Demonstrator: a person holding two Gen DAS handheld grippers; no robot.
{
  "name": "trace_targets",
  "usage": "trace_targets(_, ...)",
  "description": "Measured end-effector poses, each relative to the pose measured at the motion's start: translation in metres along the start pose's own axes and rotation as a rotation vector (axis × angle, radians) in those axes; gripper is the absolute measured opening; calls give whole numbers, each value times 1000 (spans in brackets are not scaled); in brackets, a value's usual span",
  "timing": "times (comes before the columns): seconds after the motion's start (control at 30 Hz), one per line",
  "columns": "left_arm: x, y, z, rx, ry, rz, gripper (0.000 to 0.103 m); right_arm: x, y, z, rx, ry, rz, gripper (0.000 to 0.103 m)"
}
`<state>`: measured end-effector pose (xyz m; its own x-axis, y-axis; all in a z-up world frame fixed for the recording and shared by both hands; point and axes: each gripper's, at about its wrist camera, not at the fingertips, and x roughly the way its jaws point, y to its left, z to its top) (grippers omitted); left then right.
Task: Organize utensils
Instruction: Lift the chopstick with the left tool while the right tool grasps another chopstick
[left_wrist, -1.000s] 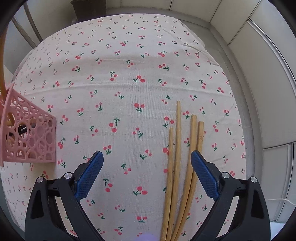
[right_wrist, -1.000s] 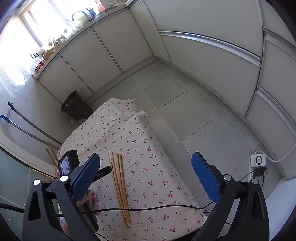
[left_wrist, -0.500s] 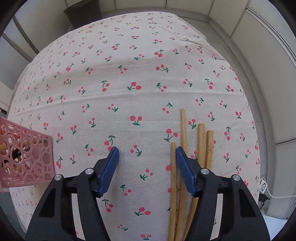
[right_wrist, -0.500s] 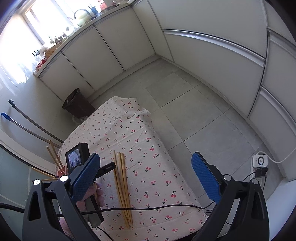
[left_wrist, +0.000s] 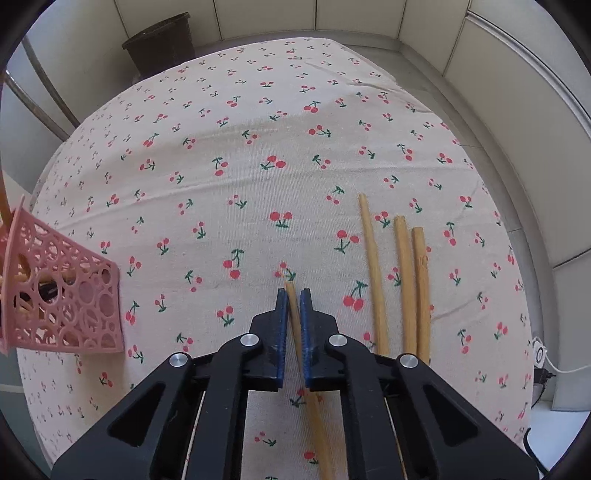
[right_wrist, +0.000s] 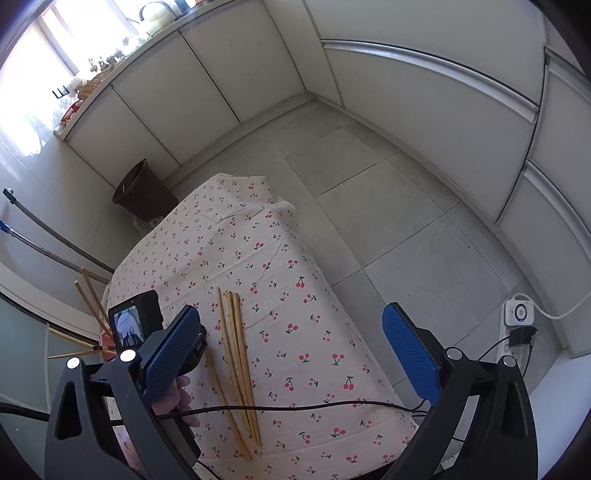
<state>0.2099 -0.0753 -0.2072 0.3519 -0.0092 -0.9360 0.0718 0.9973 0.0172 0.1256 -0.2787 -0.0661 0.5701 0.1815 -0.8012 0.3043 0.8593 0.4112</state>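
Pale tan wooden chopsticks lay on a counter (left_wrist: 258, 177) draped with a cream cloth printed with small red cherries. Three of these long, thin wooden chopsticks (left_wrist: 402, 280) rested side by side toward the right of the left wrist view, roughly parallel, their blunt tips pointing away from the camera; the leftmost reached farthest forward. A fourth slender wooden chopstick (left_wrist: 293, 306) lay apart from them to the left, at a slight angle, its tip showing just past the claw's fingertips.

The left claw (left_wrist: 294, 295), black with blue ribbed pads, was drawn almost together, and that single chopstick sat pinched between the two pads, running back beneath the claw toward the camera. Whether the stick was raised off the cloth or resting on it could not be told.

At the far left of that view stood a pink plastic basket (left_wrist: 74, 306) with round cut-out holes, on the cloth well apart from the chopsticks; more wooden sticks showed inside it.

From the right wrist view, the right claw (right_wrist: 291, 354) hung high above the counter with its blue pads spread wide and nothing between them. Below it, the chopsticks (right_wrist: 236, 354) appeared as a narrow bundle near the counter's near end. A dark round bin (right_wrist: 142, 192) stood on the grey tiled floor beyond the counter.
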Motion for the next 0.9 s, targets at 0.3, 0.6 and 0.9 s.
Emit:
trace_targets(0.3, -35, 34, -52, 27, -39, -164, 4, 26, 30, -8, -75, 49, -11, 96)
trace_targets(0.6, -120, 73, -110, 43, -205, -190, 4, 114, 49, -13, -59, 178, 14, 76)
trace_targets(0.9, -162, 104, -140, -58, -324, -253, 4, 186, 71, -16, -28, 248, 26, 46)
